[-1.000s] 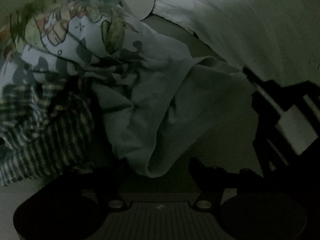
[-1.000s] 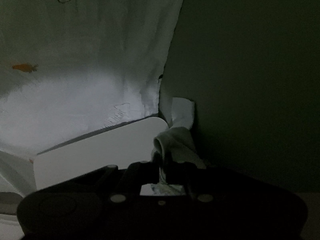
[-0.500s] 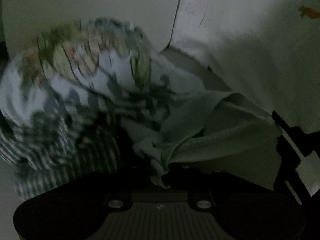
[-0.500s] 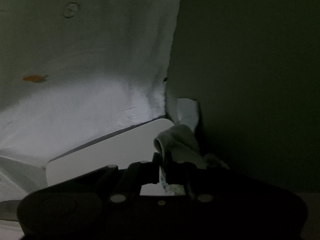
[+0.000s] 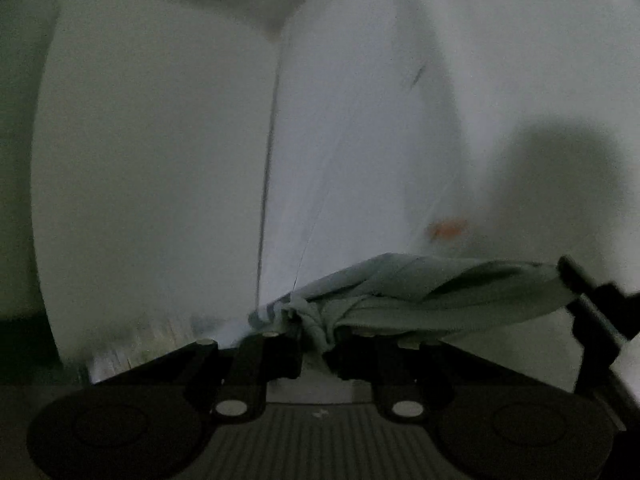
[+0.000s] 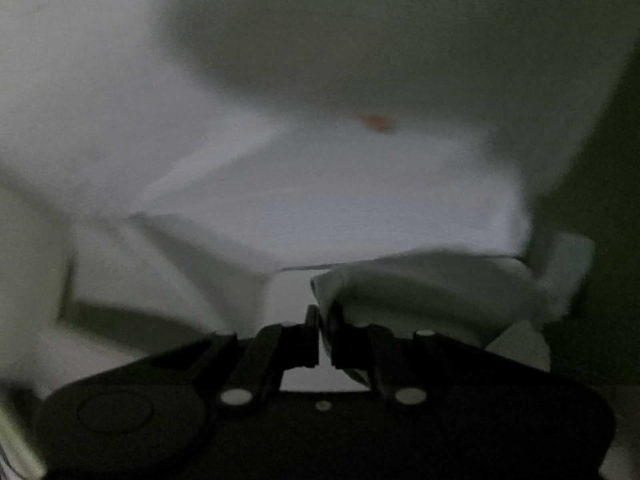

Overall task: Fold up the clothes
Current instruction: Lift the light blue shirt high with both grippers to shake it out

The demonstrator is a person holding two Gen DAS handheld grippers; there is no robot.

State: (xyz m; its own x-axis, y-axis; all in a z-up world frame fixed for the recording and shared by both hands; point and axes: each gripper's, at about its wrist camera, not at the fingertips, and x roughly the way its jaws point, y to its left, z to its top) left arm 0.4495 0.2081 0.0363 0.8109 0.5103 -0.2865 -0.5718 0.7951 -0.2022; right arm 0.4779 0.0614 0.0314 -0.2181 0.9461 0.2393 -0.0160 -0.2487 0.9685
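Between the two grippers hangs the grey cloth (image 5: 420, 296), above the white sheet (image 5: 360, 140). Left gripper (image 5: 316, 340) and right gripper (image 6: 324, 336) each pinch a bunched edge tight, likely to stretch it flat for folding.

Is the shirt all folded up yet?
Not yet. The left gripper and the right gripper each pinch a bunched bit of the pale grey-green garment, so picking it up is done. It hangs stretched between them over the white cloth. No neat fold shows; folding is left.
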